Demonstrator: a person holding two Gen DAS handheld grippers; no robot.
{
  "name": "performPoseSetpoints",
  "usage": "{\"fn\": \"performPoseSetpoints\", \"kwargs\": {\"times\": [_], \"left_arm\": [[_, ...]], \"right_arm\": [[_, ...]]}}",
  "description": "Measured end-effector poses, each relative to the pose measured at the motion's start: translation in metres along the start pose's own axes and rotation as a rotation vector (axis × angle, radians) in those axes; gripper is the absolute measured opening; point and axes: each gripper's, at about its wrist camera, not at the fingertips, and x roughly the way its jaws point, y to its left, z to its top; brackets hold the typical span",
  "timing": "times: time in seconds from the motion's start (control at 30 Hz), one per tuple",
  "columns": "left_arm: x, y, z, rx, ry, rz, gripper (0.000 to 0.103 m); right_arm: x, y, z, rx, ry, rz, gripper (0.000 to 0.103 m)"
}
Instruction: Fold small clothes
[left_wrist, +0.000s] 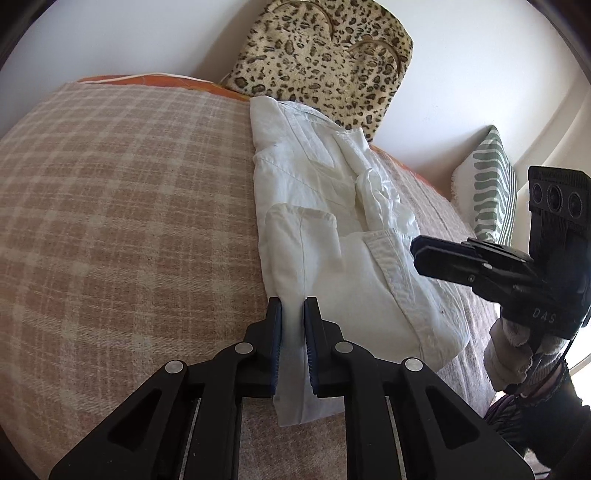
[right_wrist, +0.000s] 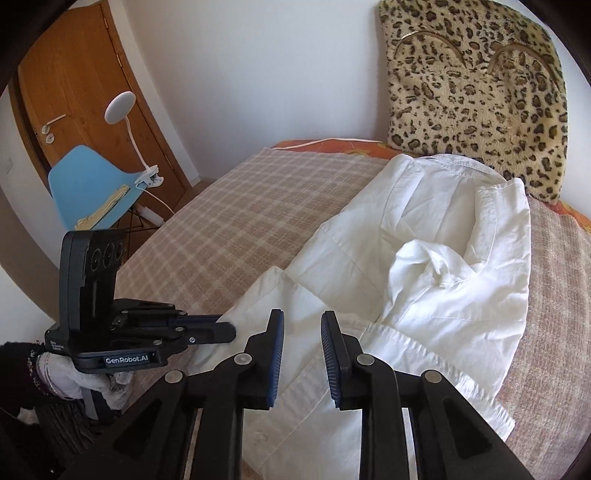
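A white shirt (left_wrist: 314, 192) lies partly folded along the right side of a checked beige blanket (left_wrist: 129, 203), its collar end bunched in the middle. My left gripper (left_wrist: 293, 306) is shut on the shirt's near corner, and white cloth runs between its pads. In the right wrist view the left gripper (right_wrist: 231, 328) reaches in from the left, its tips on that corner of the shirt (right_wrist: 443, 206). My right gripper (right_wrist: 303, 317) hovers over the near folded edge with a narrow gap between its pads. In the left wrist view the right gripper (left_wrist: 413, 249) shows no cloth in it.
A leopard-print cushion (right_wrist: 480, 92) leans on the wall behind the shirt. A green-striped pillow (left_wrist: 491, 184) stands at the far right. Beyond the bed's left side are a blue chair (right_wrist: 88, 184), a white clip lamp (right_wrist: 120, 105) and a wooden door (right_wrist: 74, 74). Gloved hands (left_wrist: 509, 354) hold both grippers.
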Motion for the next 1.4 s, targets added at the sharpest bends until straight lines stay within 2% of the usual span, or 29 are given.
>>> {"fn": "performPoseSetpoints", "kwargs": {"times": [0.1, 0.23, 0.3, 0.37, 0.43, 0.5, 0.6, 0.7, 0.77, 0.83, 0.93, 1.0, 1.1, 1.13, 1.2, 1.3, 1.33, 1.4], "left_arm": [[-0.012, -0.004, 0.002, 0.027, -0.043, 0.027, 0.013], [-0.023, -0.014, 0.008, 0.056, -0.100, 0.014, 0.013], [-0.019, -0.022, 0.011, 0.087, -0.096, 0.006, 0.013], [-0.005, -0.029, 0.015, 0.113, -0.056, -0.010, 0.013], [0.012, -0.030, 0.017, 0.137, -0.015, 0.023, 0.013], [0.023, -0.024, 0.018, 0.115, -0.004, 0.064, 0.013], [0.024, -0.017, 0.022, 0.060, -0.012, 0.065, 0.013], [0.008, -0.030, 0.024, 0.078, -0.054, 0.051, 0.013], [-0.005, -0.044, 0.021, 0.124, -0.087, 0.022, 0.013], [-0.013, -0.058, 0.015, 0.166, -0.105, -0.009, 0.013], [-0.005, -0.075, 0.004, 0.240, -0.073, -0.044, 0.015], [0.008, -0.078, 0.000, 0.280, -0.038, -0.007, 0.017], [0.030, -0.060, -0.002, 0.213, 0.038, 0.037, 0.017], [0.032, -0.053, -0.002, 0.176, 0.050, 0.029, 0.017], [0.024, -0.046, 0.004, 0.128, 0.030, 0.011, 0.017], [0.004, -0.045, 0.015, 0.138, -0.041, 0.021, 0.017], [-0.001, -0.042, 0.020, 0.129, -0.059, 0.015, 0.020], [-0.010, -0.033, 0.029, 0.089, -0.093, 0.007, 0.038]], "right_arm": [[0.009, 0.023, -0.026, -0.063, 0.060, -0.032, 0.022], [0.019, 0.016, -0.054, -0.027, 0.110, -0.146, 0.019], [0.014, 0.005, -0.062, 0.053, 0.087, -0.125, 0.021], [0.004, 0.001, -0.064, 0.092, 0.043, -0.106, 0.025], [-0.010, 0.000, -0.063, 0.107, -0.013, -0.075, 0.028], [-0.024, -0.004, -0.059, 0.115, -0.069, -0.083, 0.031], [-0.028, -0.019, -0.052, 0.137, -0.089, -0.109, 0.036], [-0.015, -0.034, -0.049, 0.147, -0.045, -0.191, 0.034], [-0.007, -0.044, -0.051, 0.150, -0.003, -0.278, 0.031], [-0.006, -0.053, -0.055, 0.172, 0.020, -0.302, 0.026], [-0.013, -0.054, -0.059, 0.205, 0.029, -0.318, 0.024], [-0.014, -0.050, -0.059, 0.178, 0.048, -0.362, 0.024], [-0.015, -0.051, -0.062, 0.189, 0.061, -0.363, 0.024], [-0.016, -0.051, -0.062, 0.193, 0.063, -0.364, 0.025], [-0.025, -0.052, -0.063, 0.212, 0.047, -0.345, 0.027], [-0.047, -0.055, -0.062, 0.241, -0.009, -0.299, 0.033], [-0.054, -0.056, -0.060, 0.237, -0.029, -0.279, 0.035], [-0.066, -0.059, -0.057, 0.235, -0.073, -0.285, 0.043]]}}
